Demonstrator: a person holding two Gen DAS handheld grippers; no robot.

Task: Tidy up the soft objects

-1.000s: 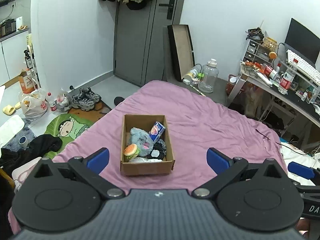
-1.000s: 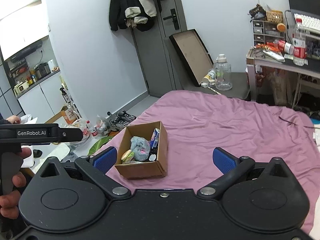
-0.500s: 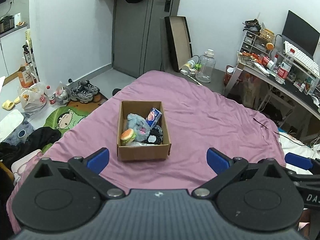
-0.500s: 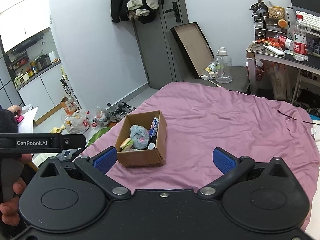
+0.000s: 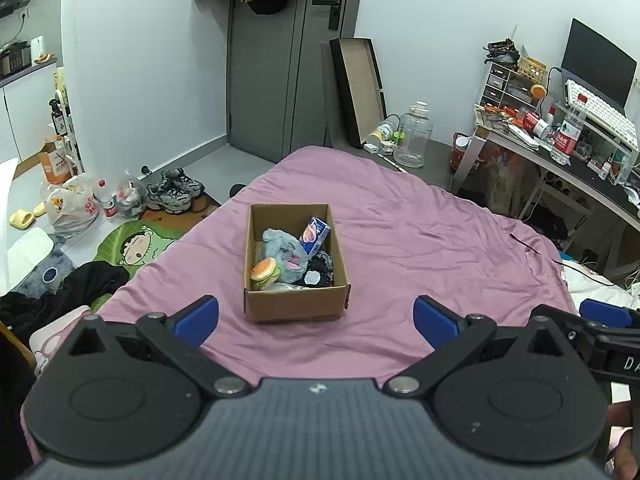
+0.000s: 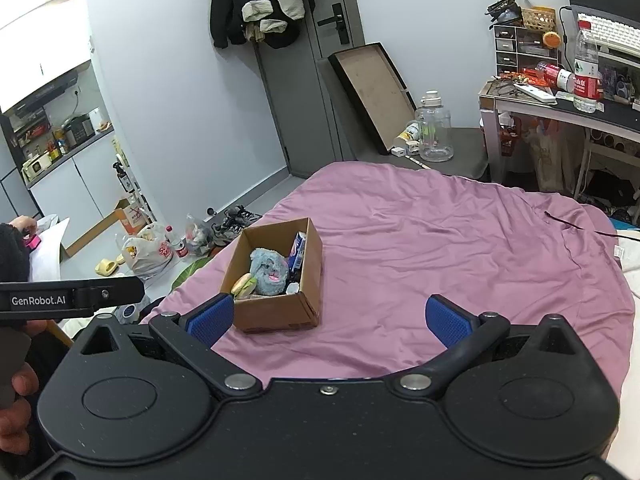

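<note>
Sitting on pink bedspread (image 5: 420, 248): cardboard box (image 5: 296, 304) holding grey plush (image 5: 286, 254), burger toy (image 5: 264, 272); both tongs spread apart.

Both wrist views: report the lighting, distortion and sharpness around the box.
Left wrist view: even, soft indoor light, no glare; the box and its toys are sharp; fisheye bends the door and walls, and dark corners vignette the frame. Right wrist view: same flat light, box sharp with a faint shadow on the sheet; the desk curves at the edge.
</note>
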